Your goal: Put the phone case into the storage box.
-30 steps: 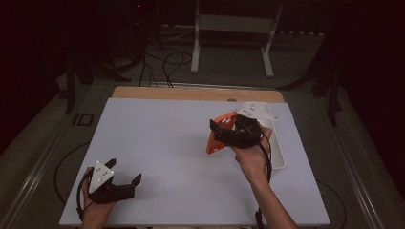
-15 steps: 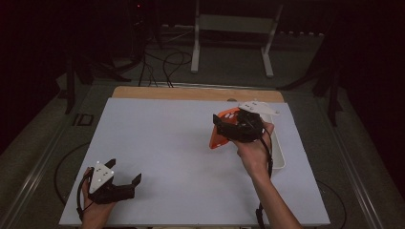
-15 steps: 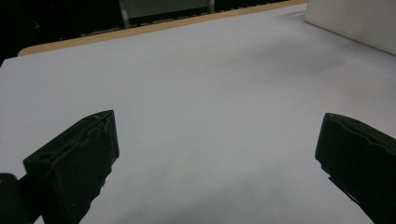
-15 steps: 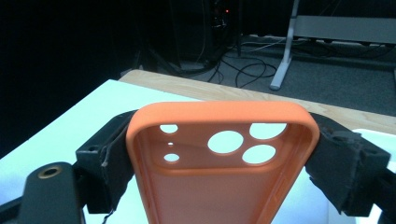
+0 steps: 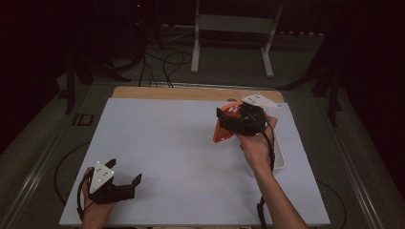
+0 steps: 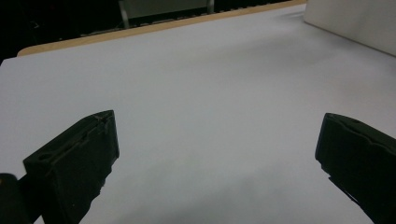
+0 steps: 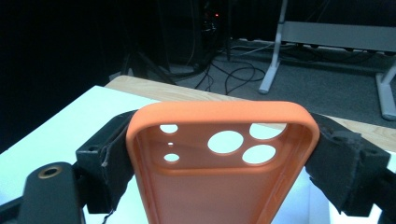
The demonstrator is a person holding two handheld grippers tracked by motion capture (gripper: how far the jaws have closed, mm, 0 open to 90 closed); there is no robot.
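An orange phone case (image 5: 221,130) with round camera holes hangs above the right half of the white mat (image 5: 167,143), tilted. My right gripper (image 5: 235,122) is shut on it. In the right gripper view the case (image 7: 219,186) sits between the two black jaws, its open inner side facing the camera, with the right gripper (image 7: 219,161) clamping its long edges. My left gripper (image 5: 125,171) rests at the mat's front left corner, open with nothing in it. Its jaws in the left gripper view stand wide apart over the bare mat (image 6: 210,102), the left gripper (image 6: 219,154) holding nothing.
A white tray (image 5: 280,153) lies along the mat's right edge, partly under the right hand, and the tray (image 6: 355,23) also appears far off in the left gripper view. A wooden table edge (image 5: 191,93) runs behind the mat. A metal stand (image 5: 231,24) and cables are on the floor beyond.
My right gripper has carried the orange case a little farther back and up. The left gripper has stayed where it was.
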